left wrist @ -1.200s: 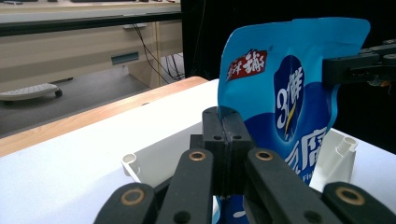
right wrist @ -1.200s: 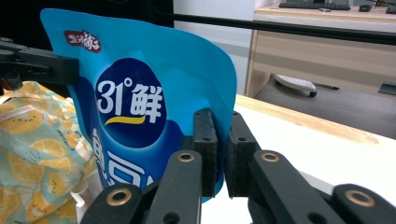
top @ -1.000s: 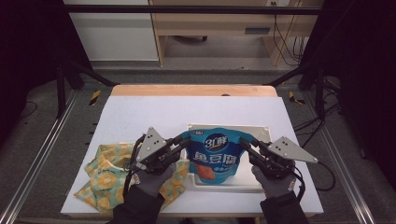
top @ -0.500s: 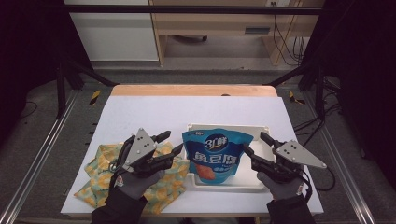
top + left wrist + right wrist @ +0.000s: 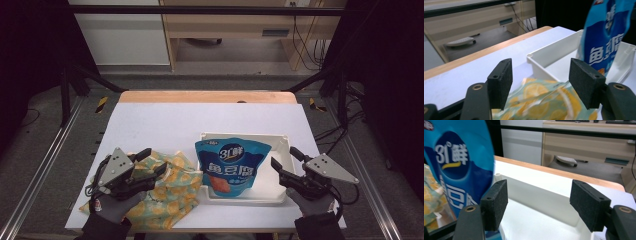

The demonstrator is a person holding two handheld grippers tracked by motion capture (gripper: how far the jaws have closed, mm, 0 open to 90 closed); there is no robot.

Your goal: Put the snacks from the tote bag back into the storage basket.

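A blue snack bag (image 5: 230,167) with white lettering sits in the white tray (image 5: 245,135), its top end raised. My left gripper (image 5: 154,161) hovers left of the tray over yellow lemon-print packets (image 5: 172,192). Its jaws have just been opening and nothing is between them. In the left gripper view the gripper (image 5: 540,75) looks over a yellow packet (image 5: 541,100) toward the tray (image 5: 549,53) and the bag (image 5: 604,37). My right gripper (image 5: 284,156) is at the tray's right end, jaws just opened wider and empty. The right gripper view has the gripper (image 5: 539,195) above the tray (image 5: 536,220), with the bag (image 5: 459,165) at its left.
The white table (image 5: 210,117) ends in a wooden strip (image 5: 207,96) at the far side. Metal frame rails (image 5: 45,165) run along both sides. A desk (image 5: 230,30) and cables (image 5: 300,45) stand beyond the table on the floor.
Both grippers have let go of the blue bag's sides and opened. The left one drew away to the left over the yellow packets; the right one backed off slightly to the right.
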